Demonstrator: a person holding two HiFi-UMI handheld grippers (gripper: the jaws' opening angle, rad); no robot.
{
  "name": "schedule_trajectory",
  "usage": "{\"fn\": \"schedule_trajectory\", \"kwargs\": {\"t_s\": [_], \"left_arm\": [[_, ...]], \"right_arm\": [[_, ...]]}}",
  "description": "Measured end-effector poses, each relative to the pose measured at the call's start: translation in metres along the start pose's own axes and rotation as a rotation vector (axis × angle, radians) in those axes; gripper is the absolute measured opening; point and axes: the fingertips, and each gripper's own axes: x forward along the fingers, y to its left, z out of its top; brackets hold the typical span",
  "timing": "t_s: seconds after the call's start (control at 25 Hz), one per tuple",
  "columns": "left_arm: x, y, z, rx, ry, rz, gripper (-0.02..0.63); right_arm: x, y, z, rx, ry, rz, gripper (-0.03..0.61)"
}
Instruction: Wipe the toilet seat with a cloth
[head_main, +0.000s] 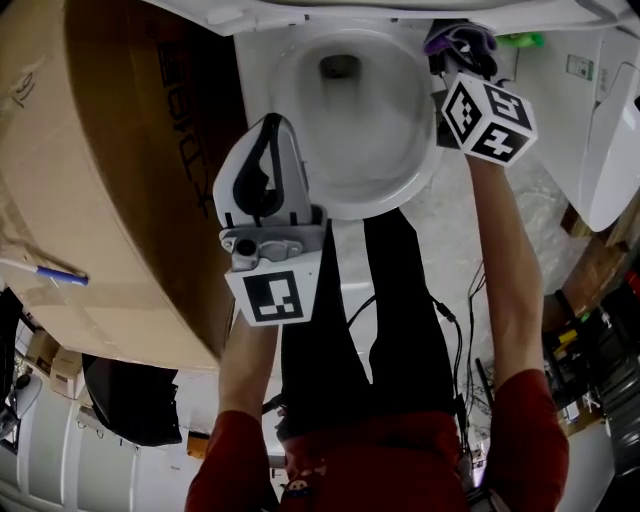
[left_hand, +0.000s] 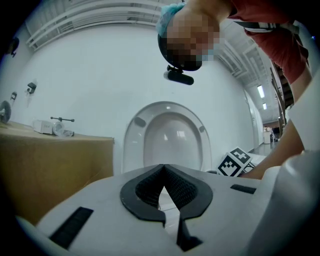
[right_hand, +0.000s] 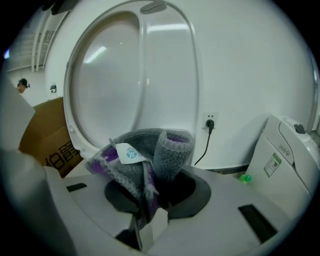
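The white toilet bowl (head_main: 350, 110) lies at the top of the head view; its seat and lid (right_hand: 125, 75) stand raised. My right gripper (head_main: 458, 62) is shut on a grey and purple cloth (right_hand: 145, 155), beside the bowl's right rim (head_main: 425, 165) and facing the raised seat. The cloth (head_main: 458, 40) bunches above the jaws and hides the tips. My left gripper (head_main: 270, 125) hovers by the bowl's left rim, shut with nothing between its black pads (left_hand: 150, 187). It points level at the raised seat (left_hand: 167, 135).
A big cardboard box (head_main: 100, 150) stands close on the left with a pen (head_main: 45, 268) on it. A white appliance (right_hand: 285, 150) and a small green object (right_hand: 245, 177) sit to the right. A black cord hangs from a wall plug (right_hand: 210, 122). Cables (head_main: 460, 330) trail on the floor.
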Motion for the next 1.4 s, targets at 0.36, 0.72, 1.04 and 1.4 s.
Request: {"fn": "schedule_trajectory", "kwargs": {"t_s": [0.36,0.72,1.04,1.4], "left_arm": [[-0.007,0.007,0.002,-0.001,-0.003,0.013,0.014],[-0.026,0.044,-0.006,0.024,0.013,0.093,0.014],[-0.053,0.083,-0.023,0.026,0.051,0.179,0.014],[-0.072,0.108,-0.024,-0.009,0.051,0.231,0.014]], "right_arm": [[0.003,0.018,0.000,0.003,0.021,-0.002,0.080],[0.026,0.094,-0.012,-0.023,0.086,0.118,0.080],[0.050,0.198,-0.007,-0.172,0.107,0.292,0.080],[0.061,0.266,0.015,-0.259,0.093,0.333,0.080]]}}
